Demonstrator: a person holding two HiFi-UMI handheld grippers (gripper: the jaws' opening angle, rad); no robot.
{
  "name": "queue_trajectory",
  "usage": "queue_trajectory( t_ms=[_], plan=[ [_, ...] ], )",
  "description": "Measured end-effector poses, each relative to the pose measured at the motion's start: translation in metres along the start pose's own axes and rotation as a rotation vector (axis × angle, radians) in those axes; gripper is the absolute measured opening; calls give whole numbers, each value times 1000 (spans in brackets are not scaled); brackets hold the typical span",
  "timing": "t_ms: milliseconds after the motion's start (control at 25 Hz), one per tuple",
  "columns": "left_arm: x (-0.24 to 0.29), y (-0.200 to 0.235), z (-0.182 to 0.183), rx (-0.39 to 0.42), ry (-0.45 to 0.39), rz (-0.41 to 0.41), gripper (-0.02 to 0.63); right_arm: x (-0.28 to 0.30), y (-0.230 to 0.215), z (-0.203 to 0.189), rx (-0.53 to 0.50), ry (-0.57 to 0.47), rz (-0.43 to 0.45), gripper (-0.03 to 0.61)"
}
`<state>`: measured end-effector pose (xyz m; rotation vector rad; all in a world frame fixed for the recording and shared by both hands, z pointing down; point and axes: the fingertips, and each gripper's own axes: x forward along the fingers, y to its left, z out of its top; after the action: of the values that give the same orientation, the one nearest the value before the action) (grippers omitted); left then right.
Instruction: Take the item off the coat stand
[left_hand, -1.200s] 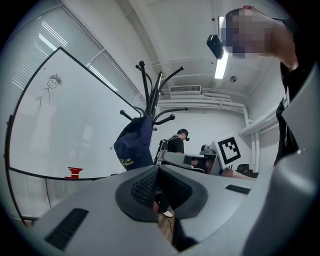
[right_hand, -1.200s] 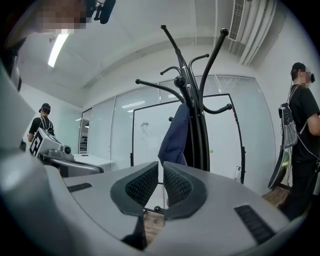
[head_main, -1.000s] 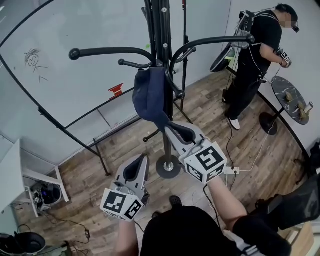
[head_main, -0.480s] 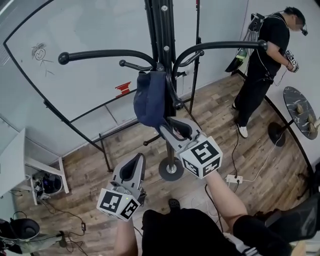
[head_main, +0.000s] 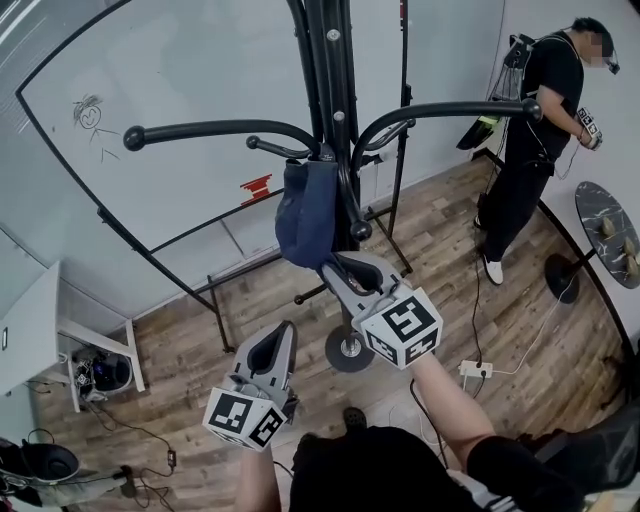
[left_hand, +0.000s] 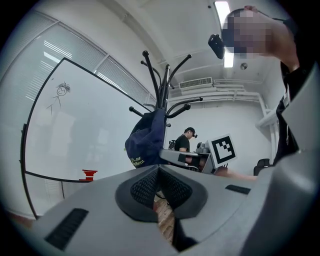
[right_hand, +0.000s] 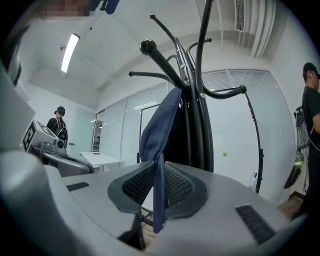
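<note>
The navy cap (head_main: 305, 215) hangs lengthwise down the pole of the coat stand (head_main: 335, 60), caught near where the curved hooks branch off, and its lower edge reaches straight down into the right gripper (head_main: 338, 268). In the right gripper view that claw is pressed together on the thin brim (right_hand: 159, 200). The left gripper (head_main: 278, 335), pressed together on nothing, sits lower and well apart, so the right one is placed to lift the cap up and off its hook.
</note>
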<state>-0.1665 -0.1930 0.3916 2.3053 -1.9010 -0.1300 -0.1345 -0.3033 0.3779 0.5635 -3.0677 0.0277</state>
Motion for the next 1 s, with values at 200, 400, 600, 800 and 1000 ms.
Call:
queue_trajectory(
  t_ms=[200, 400, 600, 800, 1000],
  plan=[
    [-2, 2, -2, -5, -4, 3, 14, 2, 7, 1, -36, -26, 36, 61],
    [-4, 5, 2, -3, -18, 9, 14, 4, 12, 3, -13, -38, 60, 52],
    [-7, 7, 3, -8, -23, 17, 14, 2, 16, 5, -17, -47, 68, 49],
    [-7, 5, 4, -9, -23, 12, 14, -2, 21, 13, -38, -61, 85, 49],
    [-8, 1, 5, -3, -29, 9, 14, -5, 27, 27, -66, -90, 114, 49]
  ],
)
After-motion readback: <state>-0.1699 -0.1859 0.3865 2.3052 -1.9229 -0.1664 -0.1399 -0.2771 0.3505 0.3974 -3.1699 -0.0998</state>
